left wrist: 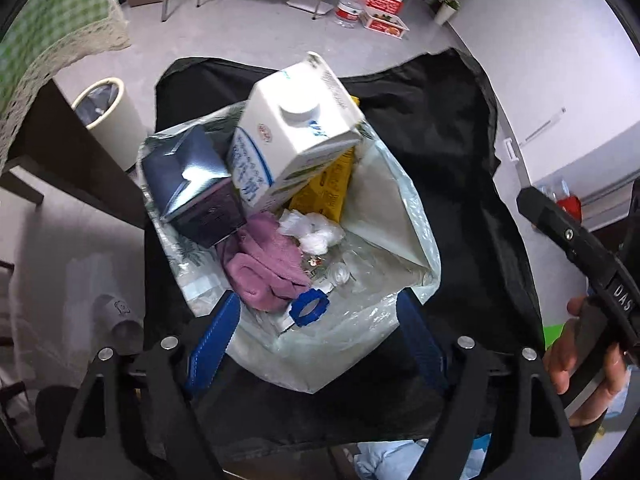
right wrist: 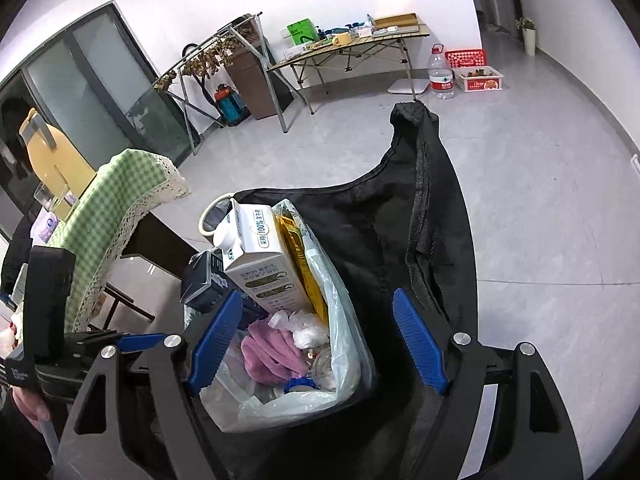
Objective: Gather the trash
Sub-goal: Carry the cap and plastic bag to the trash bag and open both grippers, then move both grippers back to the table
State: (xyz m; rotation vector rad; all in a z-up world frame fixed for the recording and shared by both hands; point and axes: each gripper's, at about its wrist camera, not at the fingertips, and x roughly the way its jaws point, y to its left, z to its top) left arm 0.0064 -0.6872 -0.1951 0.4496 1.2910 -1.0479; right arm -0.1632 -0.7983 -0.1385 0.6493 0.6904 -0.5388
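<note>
A big black fabric chair [left wrist: 448, 152] takes up the middle of both views and serves as a cradle: its slack seat props the translucent white plastic trash bag [left wrist: 384, 216] upright with the mouth gaping, so rubbish can be dropped in from above. That bag is where the collected trash sits. Largest inside it is a white gable-top milk carton with a round white cap [left wrist: 296, 136], tipped on its side across the far end, probably because it is too tall to stand among the rest. It leans on a yellow printed carton [left wrist: 324, 188] wedged against the right wall of the bag, and touches a dark blue glossy box [left wrist: 196, 184] at the left. Nearer lies a crumpled mauve cloth [left wrist: 264, 268], soft enough to fill the hollow, with a ball of white tissue [left wrist: 312, 230] just beside it and a small blue toothed plastic ring [left wrist: 307, 307] nearest of all. The left gripper [left wrist: 316, 344] hangs over the near rim of the bag, its blue fingers spread wide and empty. The right gripper [right wrist: 316, 344] is likewise spread and carries nothing, poised above the same opening. To the far left stands a cream round waste bin [left wrist: 108, 116] under a table draped in green checked cloth [right wrist: 120, 204].
</note>
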